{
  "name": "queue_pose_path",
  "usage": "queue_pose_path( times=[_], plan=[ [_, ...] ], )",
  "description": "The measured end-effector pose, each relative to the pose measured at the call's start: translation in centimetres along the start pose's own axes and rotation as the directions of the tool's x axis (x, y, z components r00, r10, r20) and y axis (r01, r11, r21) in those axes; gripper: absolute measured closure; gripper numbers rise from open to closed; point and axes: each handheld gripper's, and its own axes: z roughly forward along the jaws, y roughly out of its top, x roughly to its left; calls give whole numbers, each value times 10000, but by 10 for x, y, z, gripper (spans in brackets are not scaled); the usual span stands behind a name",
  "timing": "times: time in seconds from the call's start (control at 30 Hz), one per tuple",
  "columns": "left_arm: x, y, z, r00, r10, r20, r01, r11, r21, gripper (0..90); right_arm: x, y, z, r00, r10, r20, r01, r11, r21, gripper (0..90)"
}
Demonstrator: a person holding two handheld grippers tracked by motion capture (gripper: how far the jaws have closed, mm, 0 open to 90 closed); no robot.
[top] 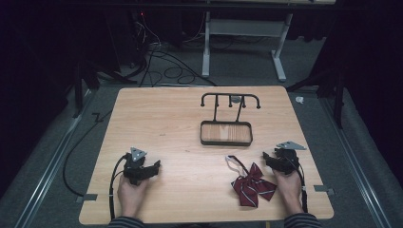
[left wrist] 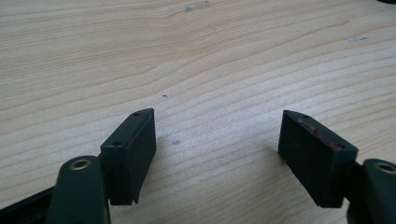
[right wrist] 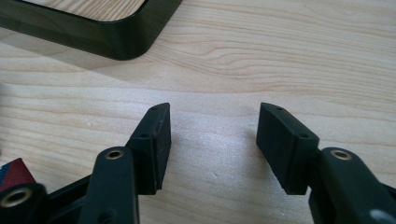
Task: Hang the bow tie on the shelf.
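Observation:
A dark red bow tie with thin pale stripes and a white neck strap (top: 252,186) lies on the wooden table (top: 176,123) at the front right. Its red corner (right wrist: 16,170) peeks in at the left edge of the right gripper view. My right gripper (top: 267,157) rests just right of the bow tie, open, with bare wood between its jaws (right wrist: 212,140). My left gripper (top: 157,166) lies at the front left of the table, open and empty (left wrist: 217,140). A black hook stand with a wooden tray base (top: 226,132) stands at the table's middle, beyond both grippers.
The stand's black base corner (right wrist: 121,44) sits just ahead and left of the right jaws. A metal desk frame (top: 244,42) and cables (top: 161,66) lie on the floor beyond the table. Cables trail from both grippers toward the near edge.

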Motion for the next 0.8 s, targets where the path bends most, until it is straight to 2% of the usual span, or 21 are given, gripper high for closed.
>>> queue_pose_path(
  times=[0.23,0.33,0.5,0.53,0.57,0.6,0.7,0.73,0.77,0.8],
  plan=[
    [-1,0,0,9999,100,-78,-100,9999,24,279,4,1,-7,9999,-46,-157,44,9999,-115,532],
    [-2,0,1,9998,138,-106,-138,9999,50,278,6,3,-13,9986,48,-529,-55,9999,-139,571],
    [-2,0,1,9998,139,-107,-139,9999,49,277,15,10,-23,9953,-193,-951,166,9994,-289,589],
    [-2,0,1,9998,137,-106,-137,9999,50,278,21,15,-26,9917,-385,-1224,333,9985,-438,596],
    [-2,0,1,9998,137,-106,-137,9999,50,278,21,15,-26,9917,-385,-1224,333,9985,-438,596],
    [-2,0,1,9999,137,-101,-137,9999,50,277,28,19,-28,9872,-481,-1521,420,9982,-431,602],
    [-2,0,1,9999,140,-99,-139,9999,52,277,35,23,-28,9826,-635,-1745,568,9975,-428,608],
    [-2,0,1,9999,138,-93,-138,9999,50,276,41,27,-27,9779,-735,-1957,669,9970,-402,615],
    [-2,0,1,9999,138,-93,-138,9999,50,276,41,27,-27,9779,-735,-1957,669,9970,-402,615],
    [-2,0,1,9999,142,-96,-141,9999,53,275,46,30,-26,9740,-843,-2102,787,9963,-347,622]
  ],
)
